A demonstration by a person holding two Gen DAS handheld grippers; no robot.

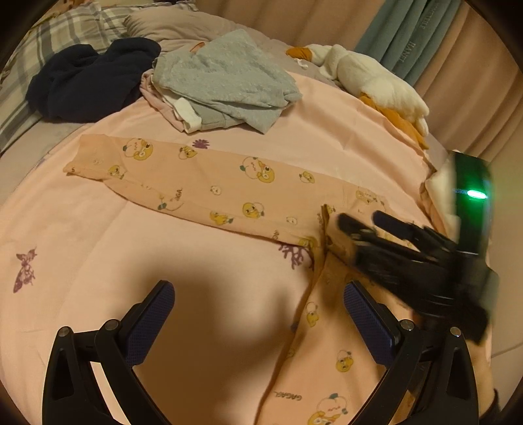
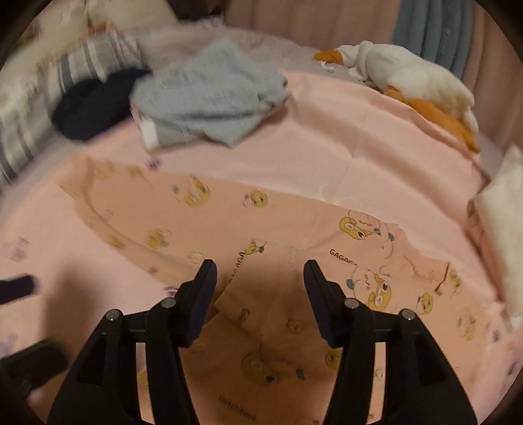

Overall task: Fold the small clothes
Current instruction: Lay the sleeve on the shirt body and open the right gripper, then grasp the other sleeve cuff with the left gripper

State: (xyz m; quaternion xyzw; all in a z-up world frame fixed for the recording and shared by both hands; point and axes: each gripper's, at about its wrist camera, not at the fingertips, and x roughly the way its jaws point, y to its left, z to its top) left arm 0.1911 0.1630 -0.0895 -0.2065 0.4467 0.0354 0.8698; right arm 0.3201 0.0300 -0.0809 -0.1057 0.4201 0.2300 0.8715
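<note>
A small peach garment (image 1: 209, 186) printed with yellow ducks lies flat on the pink bedsheet (image 1: 98, 235). One long part stretches to the left and another part (image 1: 330, 359) runs toward the near edge. My left gripper (image 1: 258, 294) stands wide open just above the sheet, its right finger over the garment's edge. In the left wrist view my right gripper (image 1: 361, 219) is blurred and points at a raised fold of the garment. Its own view shows the right gripper (image 2: 260, 271) open over the garment (image 2: 294, 229), with only flat cloth below the gap.
Behind the garment lies a heap of grey clothes (image 1: 225, 81), with a navy garment (image 1: 88, 78) to its left. A plush goose (image 1: 376, 78) lies at the back right. Plaid pillows (image 1: 65, 26) and a curtain (image 1: 408, 36) line the far side. Something white (image 2: 503, 229) lies at the right.
</note>
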